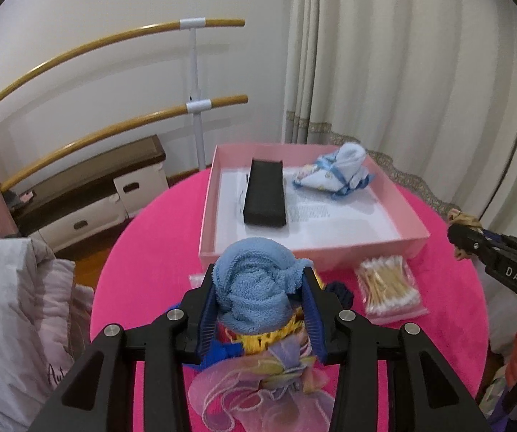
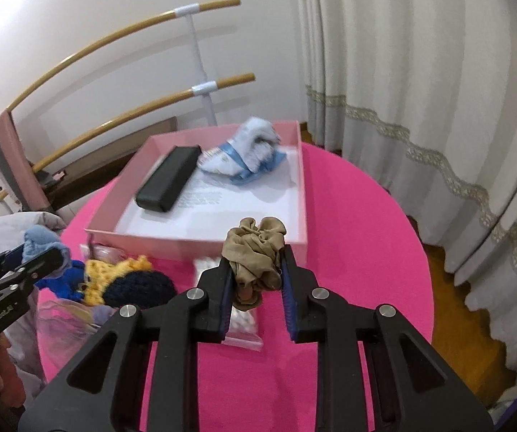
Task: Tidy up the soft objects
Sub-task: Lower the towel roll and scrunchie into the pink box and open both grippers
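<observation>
left wrist view: the left gripper (image 1: 258, 288) is clamped on a rolled blue towel (image 1: 254, 284), held above the pink table (image 1: 449, 288) near the pink box (image 1: 312, 248). the right gripper (image 2: 256, 273) is pinched on a tan scrunchie (image 2: 256, 252) just before that box.

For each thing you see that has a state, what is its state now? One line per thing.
Left claw: shut on blue towel, held above the table.
Right claw: shut on tan scrunchie.
Pink box: open, no lid.
Black case: closed, lying flat in the box.
Cotton swab bag: sealed, on the table.
</observation>
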Action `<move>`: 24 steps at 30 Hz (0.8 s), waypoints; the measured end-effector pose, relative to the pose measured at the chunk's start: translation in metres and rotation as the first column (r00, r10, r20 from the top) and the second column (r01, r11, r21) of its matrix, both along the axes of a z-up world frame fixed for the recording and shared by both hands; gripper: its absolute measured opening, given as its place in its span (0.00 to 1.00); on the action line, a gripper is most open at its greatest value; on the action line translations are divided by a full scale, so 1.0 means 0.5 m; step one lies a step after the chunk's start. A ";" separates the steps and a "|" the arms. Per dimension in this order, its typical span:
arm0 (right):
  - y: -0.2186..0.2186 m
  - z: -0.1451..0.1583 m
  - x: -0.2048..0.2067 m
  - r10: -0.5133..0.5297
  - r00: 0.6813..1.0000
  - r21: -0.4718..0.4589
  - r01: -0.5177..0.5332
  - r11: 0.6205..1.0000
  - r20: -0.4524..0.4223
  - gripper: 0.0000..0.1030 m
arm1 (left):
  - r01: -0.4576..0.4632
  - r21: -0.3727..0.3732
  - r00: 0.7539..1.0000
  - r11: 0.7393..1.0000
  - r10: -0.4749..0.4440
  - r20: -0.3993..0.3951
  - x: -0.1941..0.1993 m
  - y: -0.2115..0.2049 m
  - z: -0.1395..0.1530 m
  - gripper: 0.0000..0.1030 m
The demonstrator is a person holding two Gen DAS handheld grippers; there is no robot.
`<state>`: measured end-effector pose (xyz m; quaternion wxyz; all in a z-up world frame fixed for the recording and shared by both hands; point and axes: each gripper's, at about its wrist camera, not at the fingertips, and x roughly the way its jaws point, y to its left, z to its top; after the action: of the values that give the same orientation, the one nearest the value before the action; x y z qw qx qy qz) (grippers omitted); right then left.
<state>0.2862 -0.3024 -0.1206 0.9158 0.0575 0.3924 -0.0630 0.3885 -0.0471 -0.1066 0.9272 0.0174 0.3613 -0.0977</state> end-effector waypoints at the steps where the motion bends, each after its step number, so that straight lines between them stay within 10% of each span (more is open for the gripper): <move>1: 0.006 0.009 0.004 0.011 1.000 -0.001 -0.011 1.000 0.008 0.21 | 0.001 -0.004 1.000 1.000 -0.001 0.004 0.000 0.000 0.007 0.38; 24: 0.020 0.067 0.219 0.112 0.994 0.004 -0.112 0.994 -0.009 0.21 | 0.011 -0.026 0.999 1.000 -0.010 0.035 0.201 -0.053 0.112 0.38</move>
<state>0.3957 -0.2925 -0.0872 0.9160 0.0365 0.3993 -0.0114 0.4890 -0.0737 -0.0505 0.9329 0.0088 0.3438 -0.1070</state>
